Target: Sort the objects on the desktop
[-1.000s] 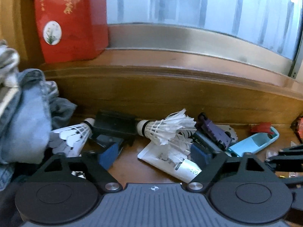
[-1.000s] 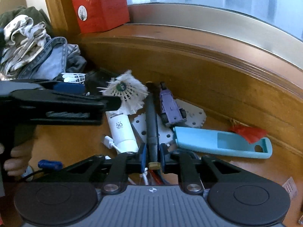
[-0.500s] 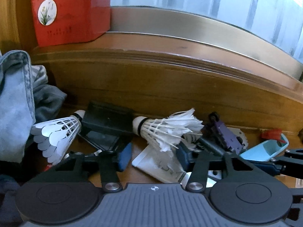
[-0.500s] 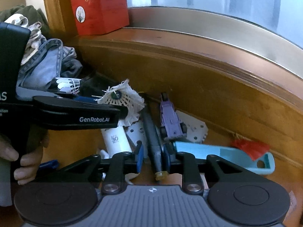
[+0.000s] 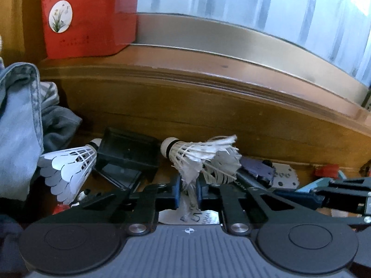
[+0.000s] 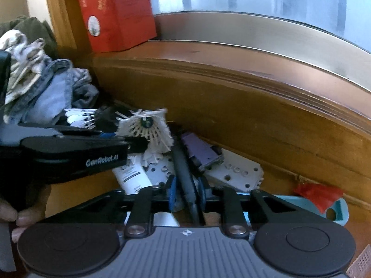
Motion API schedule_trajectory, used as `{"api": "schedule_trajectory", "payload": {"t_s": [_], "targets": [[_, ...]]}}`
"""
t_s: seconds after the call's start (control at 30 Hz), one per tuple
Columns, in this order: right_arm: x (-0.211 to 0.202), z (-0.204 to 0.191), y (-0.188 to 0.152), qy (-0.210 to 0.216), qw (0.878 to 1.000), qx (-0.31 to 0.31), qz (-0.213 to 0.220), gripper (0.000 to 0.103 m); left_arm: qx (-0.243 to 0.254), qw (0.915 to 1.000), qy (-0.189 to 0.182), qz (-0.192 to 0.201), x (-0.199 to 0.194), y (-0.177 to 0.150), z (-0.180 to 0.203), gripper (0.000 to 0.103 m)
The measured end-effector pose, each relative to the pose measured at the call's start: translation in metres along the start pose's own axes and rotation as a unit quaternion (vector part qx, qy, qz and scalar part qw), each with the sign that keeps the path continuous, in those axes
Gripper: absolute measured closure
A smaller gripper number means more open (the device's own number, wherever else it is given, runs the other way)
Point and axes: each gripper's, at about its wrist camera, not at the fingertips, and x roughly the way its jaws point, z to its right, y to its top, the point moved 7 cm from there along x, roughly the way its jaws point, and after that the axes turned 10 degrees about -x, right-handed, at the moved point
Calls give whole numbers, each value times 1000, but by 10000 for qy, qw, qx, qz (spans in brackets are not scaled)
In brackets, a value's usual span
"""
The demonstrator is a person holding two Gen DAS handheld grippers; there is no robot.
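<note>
The left claw has just been closing and now pinches the ragged feathers of a worn shuttlecock above the cluttered worktop. The right claw is clamped tight on a dark pen, right of the shuttlecock.

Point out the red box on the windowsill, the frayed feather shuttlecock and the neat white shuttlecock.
Red box (image 5: 88,16), left wrist view: its front face.
Frayed feather shuttlecock (image 5: 197,153), left wrist view: its feather skirt.
Neat white shuttlecock (image 5: 69,169), left wrist view: its skirt.
</note>
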Motion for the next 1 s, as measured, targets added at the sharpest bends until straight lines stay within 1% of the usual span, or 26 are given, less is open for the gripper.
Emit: {"api": "schedule_trajectory", "payload": {"t_s": [0.07, 0.17, 0.27, 0.37, 0.4, 0.43, 0.47, 0.53, 0.6, 0.63, 0.7, 0.73, 0.77, 0.83, 0.9, 1.0], "targets": [[-6, -4, -1, 44, 10000, -13, 30, 87, 55, 10000, -42, 36, -6, -2, 2, 92], [-18, -8, -2, 38, 10000, 0, 80, 87, 146, 9998, -111, 62, -14, -6, 7, 94], [-30, -9, -5, 34, 9999, 76, 88, 87, 221, 9996, -194, 46, -21, -10, 13, 94], [-36, -7, -11, 46, 9999, 142, 32, 87, 271, 9995, -179, 16, -21, -12, 18, 93], [-36, -7, -13, 43, 9999, 147, 6, 87, 275, 9995, -168, -6, -19, -12, 20, 91], [-35, -7, -14, 43, 9999, 134, -1, 87, 261, 9995, -163, -30, -15, -11, 22, 86], [-34, -7, -14, 43, 9999, 120, -8, 87, 245, 9996, -150, -35, -11, -9, 22, 84], [-30, -7, -13, 25, 10000, 96, -2, 86, 246, 9996, -113, -10, -6, -7, 22, 77], [-25, -4, -9, -20, 10000, 71, 25, 81, 282, 9996, -75, 23, -2, -6, 22, 76], [-22, -3, -7, -37, 10000, 50, 27, 78, 297, 9995, -55, 30, 0, -5, 22, 76], [-15, -2, -3, -59, 10000, -1, 29, 77, 301, 9995, -50, 15, 4, -5, 21, 78], [-12, -2, -1, -64, 10000, -29, 29, 77, 293, 9995, -65, 3, 5, -5, 21, 84], [-8, -1, -1, -61, 10000, -16, -9, 77, 277, 9996, -96, 7, 6, -5, 20, 86], [-2, 1, -1, -38, 10000, 65, -65, 83, 256, 9996, -114, 25, 4, -4, 19, 91], [-2, 2, -3, 5, 9998, 185, -77, 84, 234, 9996, -156, 72, -1, -4, 19, 93], [-15, -2, -3, -9, 9999, 151, 38, 85, 226, 9994, -212, 166, -12, -2, 21, 93]]}}
